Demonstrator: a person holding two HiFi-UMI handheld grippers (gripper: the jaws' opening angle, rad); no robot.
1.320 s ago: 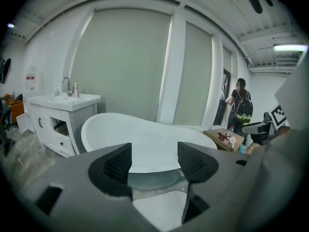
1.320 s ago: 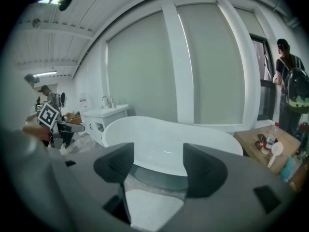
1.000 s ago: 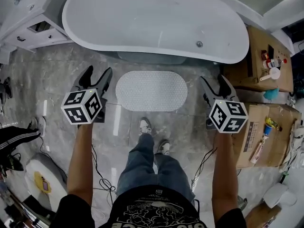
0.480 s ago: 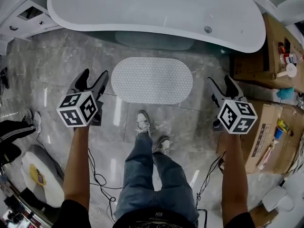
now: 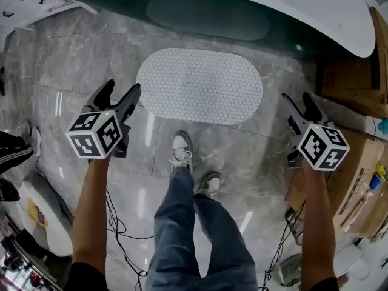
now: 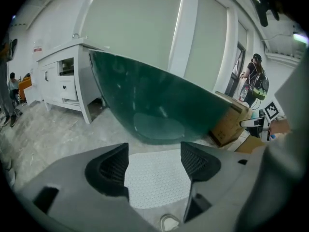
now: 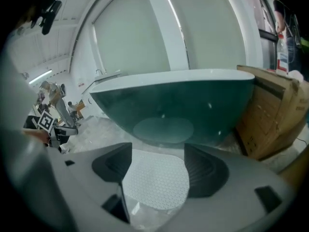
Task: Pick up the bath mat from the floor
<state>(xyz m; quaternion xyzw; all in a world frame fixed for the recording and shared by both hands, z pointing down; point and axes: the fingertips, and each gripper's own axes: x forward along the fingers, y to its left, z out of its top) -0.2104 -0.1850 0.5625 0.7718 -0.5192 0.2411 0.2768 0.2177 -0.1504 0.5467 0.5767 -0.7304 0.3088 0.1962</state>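
The bath mat (image 5: 200,85) is a white, dotted oval lying flat on the grey marble floor in front of the bathtub (image 5: 254,5). My left gripper (image 5: 121,91) hangs open just off the mat's left end, its tips close to the mat's edge and above the floor. My right gripper (image 5: 298,100) stands open to the right of the mat's right end, a little apart from it. In the left gripper view the mat (image 6: 157,178) shows between the open jaws of the left gripper (image 6: 154,161). In the right gripper view the mat (image 7: 157,180) lies between the right gripper's (image 7: 157,163) jaws. Neither holds anything.
The person's shoes (image 5: 180,150) stand right behind the mat. Cardboard boxes (image 5: 348,77) crowd the right side. Cables (image 5: 121,229) trail on the floor at the lower left. A white cabinet (image 6: 63,81) stands left of the tub, and a person (image 6: 253,79) is far back.
The view has moved forward and down: the mat looks larger and nearer. Both grippers have come closer to the mat's ends, the left now almost at its edge.
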